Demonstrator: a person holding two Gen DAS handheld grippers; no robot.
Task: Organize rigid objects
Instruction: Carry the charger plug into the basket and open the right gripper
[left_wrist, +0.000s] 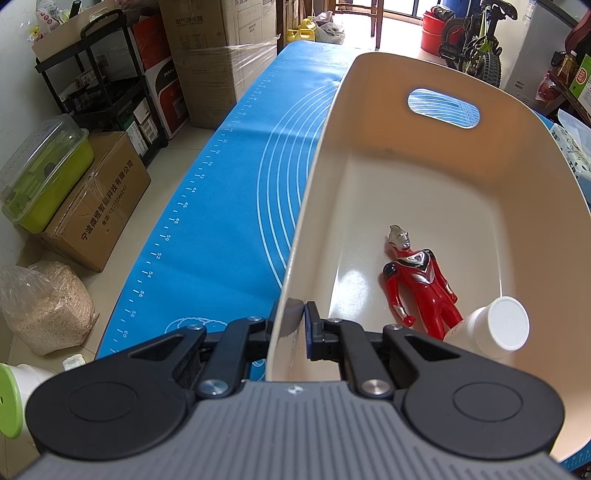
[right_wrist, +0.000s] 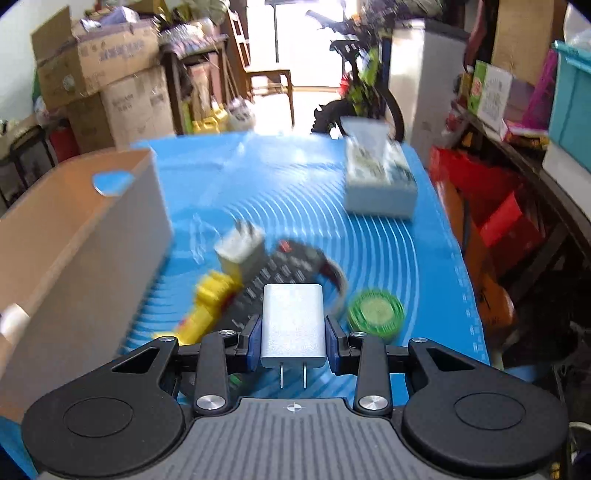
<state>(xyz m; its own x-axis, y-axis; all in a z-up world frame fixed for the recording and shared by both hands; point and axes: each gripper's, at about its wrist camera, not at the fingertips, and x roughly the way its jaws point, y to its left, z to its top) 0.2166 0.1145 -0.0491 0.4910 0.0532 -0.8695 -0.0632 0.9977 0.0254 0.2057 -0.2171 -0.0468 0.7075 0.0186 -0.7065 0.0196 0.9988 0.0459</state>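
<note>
My left gripper (left_wrist: 295, 325) is shut on the near rim of a cream plastic bin (left_wrist: 406, 155), one finger inside and one outside the wall. A red toy figure (left_wrist: 421, 284) and a white bottle (left_wrist: 495, 328) lie in the bin. My right gripper (right_wrist: 293, 332) is shut on a white wall charger (right_wrist: 293, 325), prongs pointing back at the camera, held above the blue mat (right_wrist: 303, 192). Below it, blurred, lie a black remote (right_wrist: 280, 273), a yellow toy (right_wrist: 210, 299), a second white charger (right_wrist: 240, 247) and a green round tin (right_wrist: 376, 310). The bin (right_wrist: 74, 236) stands at the left.
A tissue box (right_wrist: 380, 181) sits at the mat's far right. Cardboard boxes (left_wrist: 221, 62) and a black shelf (left_wrist: 96, 74) line the floor left of the table. A bicycle (right_wrist: 362, 85) stands beyond the far edge. Red boxes (right_wrist: 480, 192) crowd the right side.
</note>
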